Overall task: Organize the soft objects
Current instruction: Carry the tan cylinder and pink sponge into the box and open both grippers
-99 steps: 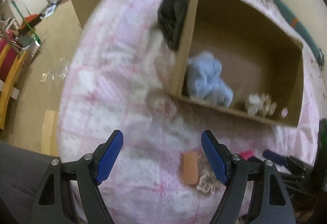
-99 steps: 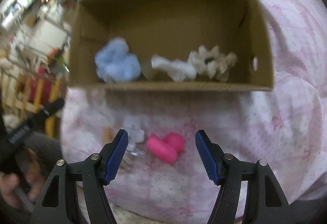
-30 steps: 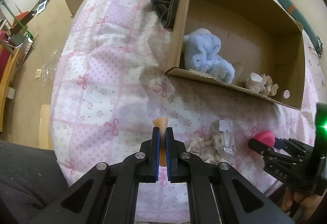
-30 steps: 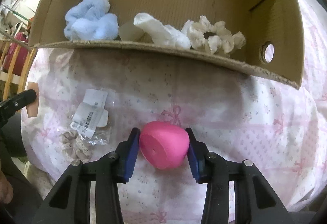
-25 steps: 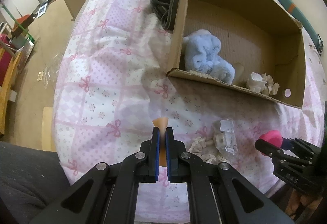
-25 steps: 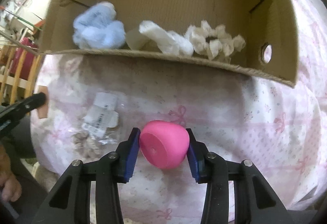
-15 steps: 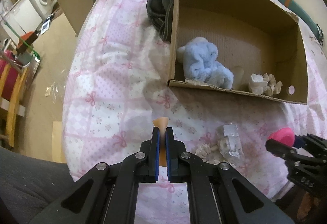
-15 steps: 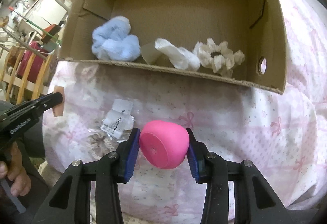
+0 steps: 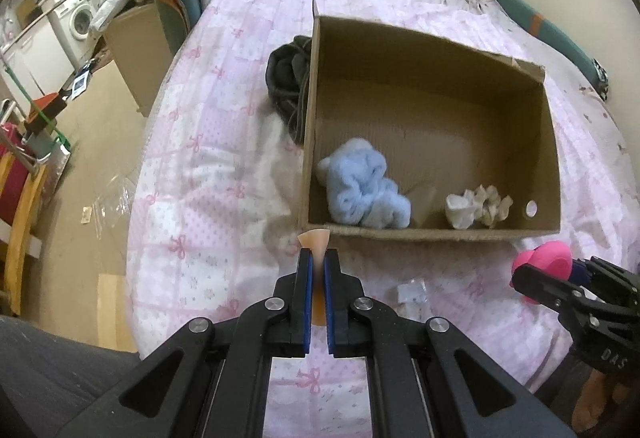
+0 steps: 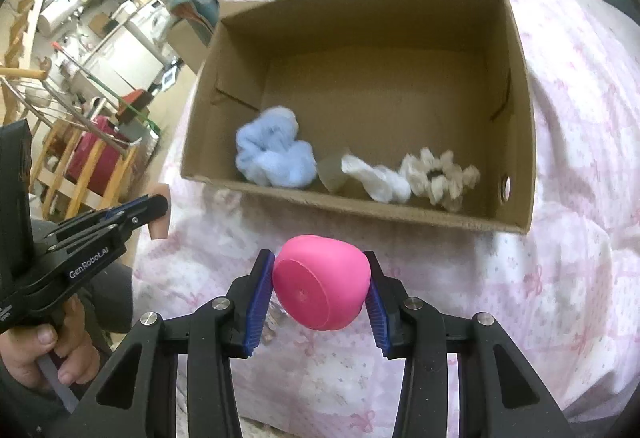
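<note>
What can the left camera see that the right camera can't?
Only the left camera shows the dark cloth beside the box and the washer far off.

Only the right camera shows the hand that holds the left gripper, and the white cloth in full.

Both show the box, the blue toy and the scrunchie in it, the pink sponge in the right gripper, and the tan sponge in the left one.

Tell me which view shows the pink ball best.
The right wrist view: the pink ball fills the centre, clamped between the right tool pads. The left wrist view shows it only small at the right edge, partly hidden behind that tool.
</note>
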A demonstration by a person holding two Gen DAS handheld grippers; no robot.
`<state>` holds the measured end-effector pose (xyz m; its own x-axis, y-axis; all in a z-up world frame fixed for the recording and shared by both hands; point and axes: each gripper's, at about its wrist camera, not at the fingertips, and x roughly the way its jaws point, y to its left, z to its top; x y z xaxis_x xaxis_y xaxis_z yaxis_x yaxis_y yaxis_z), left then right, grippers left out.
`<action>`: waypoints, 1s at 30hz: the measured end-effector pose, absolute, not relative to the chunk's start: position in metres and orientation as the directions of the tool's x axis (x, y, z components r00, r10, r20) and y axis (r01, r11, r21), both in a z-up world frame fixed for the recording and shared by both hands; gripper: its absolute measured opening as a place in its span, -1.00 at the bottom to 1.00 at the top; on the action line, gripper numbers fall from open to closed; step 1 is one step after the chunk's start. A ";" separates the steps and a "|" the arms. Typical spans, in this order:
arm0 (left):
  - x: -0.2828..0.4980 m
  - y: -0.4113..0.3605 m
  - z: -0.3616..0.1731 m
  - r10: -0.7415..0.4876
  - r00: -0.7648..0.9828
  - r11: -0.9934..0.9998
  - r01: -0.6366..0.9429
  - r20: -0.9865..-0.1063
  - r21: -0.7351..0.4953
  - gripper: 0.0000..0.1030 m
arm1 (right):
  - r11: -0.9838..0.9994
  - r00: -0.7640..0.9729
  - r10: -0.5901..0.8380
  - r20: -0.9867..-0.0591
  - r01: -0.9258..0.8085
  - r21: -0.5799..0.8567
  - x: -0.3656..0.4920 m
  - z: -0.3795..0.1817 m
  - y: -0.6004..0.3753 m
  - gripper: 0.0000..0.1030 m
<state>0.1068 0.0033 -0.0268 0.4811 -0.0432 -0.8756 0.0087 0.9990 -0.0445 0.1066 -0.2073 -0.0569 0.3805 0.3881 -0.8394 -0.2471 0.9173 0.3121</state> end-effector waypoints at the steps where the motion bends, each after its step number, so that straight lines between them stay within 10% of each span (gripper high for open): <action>1: 0.109 0.003 -0.024 -0.041 0.486 0.999 0.009 -0.873 -0.042 -0.90 | 0.916 0.398 0.392 -0.830 -0.253 0.311 0.106 -0.052 -0.208 -0.13; 17: 0.181 -0.019 0.036 -0.101 0.599 0.994 0.097 -0.794 -0.053 -0.90 | 0.906 0.557 0.421 -0.715 -0.231 0.354 0.149 0.013 -0.233 -0.13; 30: 0.205 -0.020 -0.022 -0.153 0.531 0.988 0.099 -0.833 -0.118 -0.90 | 0.899 0.480 0.409 -0.776 -0.067 0.432 0.198 -0.045 -0.260 -0.12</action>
